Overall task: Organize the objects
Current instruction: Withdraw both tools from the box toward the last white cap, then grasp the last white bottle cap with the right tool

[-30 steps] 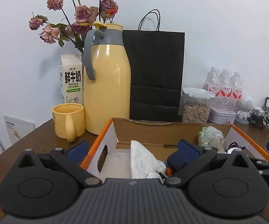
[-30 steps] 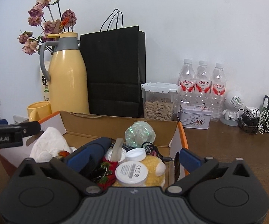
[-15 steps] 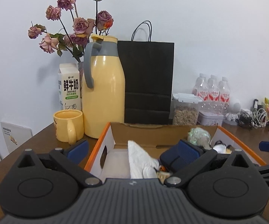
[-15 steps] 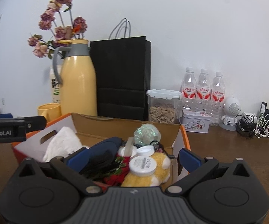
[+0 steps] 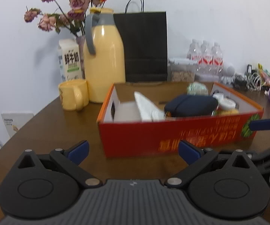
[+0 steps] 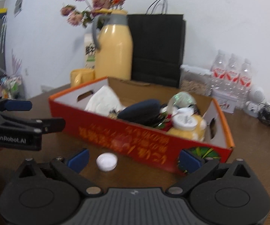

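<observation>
1. The white cap (image 6: 106, 162) lies flat on the table (image 6: 256, 140), just in front of the red box (image 6: 153, 150).
2. It sits between the right gripper (image 6: 134, 158) fingers, nearer the left one; jaws wide, empty.
3. Round, so no long axis; its open side probably faces up.
4. The left gripper (image 5: 134, 150), also wide and empty, is farther off.

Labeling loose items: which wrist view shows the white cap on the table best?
Right wrist. The white cap lies on the bare table before the red box, between the right gripper fingers' line of sight. The left wrist view does not show it at all.
</observation>
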### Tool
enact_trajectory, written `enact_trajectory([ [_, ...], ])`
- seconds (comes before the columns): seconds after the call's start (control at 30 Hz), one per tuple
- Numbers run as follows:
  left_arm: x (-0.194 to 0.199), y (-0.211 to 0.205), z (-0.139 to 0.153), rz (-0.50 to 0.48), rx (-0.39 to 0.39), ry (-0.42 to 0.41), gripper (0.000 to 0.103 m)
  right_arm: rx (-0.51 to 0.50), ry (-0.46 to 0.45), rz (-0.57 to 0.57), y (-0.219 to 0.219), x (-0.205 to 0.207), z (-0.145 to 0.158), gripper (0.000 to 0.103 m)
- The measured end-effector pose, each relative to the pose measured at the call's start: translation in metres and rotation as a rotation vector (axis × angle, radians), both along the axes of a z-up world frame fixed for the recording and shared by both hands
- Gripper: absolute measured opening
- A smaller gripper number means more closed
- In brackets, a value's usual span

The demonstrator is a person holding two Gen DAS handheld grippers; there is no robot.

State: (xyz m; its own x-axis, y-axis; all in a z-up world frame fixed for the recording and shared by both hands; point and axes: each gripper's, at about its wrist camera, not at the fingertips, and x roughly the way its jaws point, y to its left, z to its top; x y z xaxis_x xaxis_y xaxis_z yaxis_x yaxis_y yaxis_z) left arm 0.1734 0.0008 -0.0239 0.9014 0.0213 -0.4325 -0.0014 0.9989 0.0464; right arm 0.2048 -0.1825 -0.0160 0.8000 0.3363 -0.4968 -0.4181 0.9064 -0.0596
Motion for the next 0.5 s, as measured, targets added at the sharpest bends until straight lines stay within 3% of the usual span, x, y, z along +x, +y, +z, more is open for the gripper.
enact_trajectory([
  [0.33,-0.003,0.016,-0.006,0.033,-0.044,0.038,0.103,-0.002,0.113,0.044,0.019,0.012,-0.016,0.058],
  [0.43,-0.003,0.016,-0.006,0.034,-0.047,0.039,0.103,-0.010,0.121,0.056,0.030,0.016,-0.018,0.056],
  [0.5,-0.002,0.017,-0.006,0.036,-0.053,0.039,0.103,-0.020,0.137,0.055,0.036,0.021,-0.021,0.049],
])
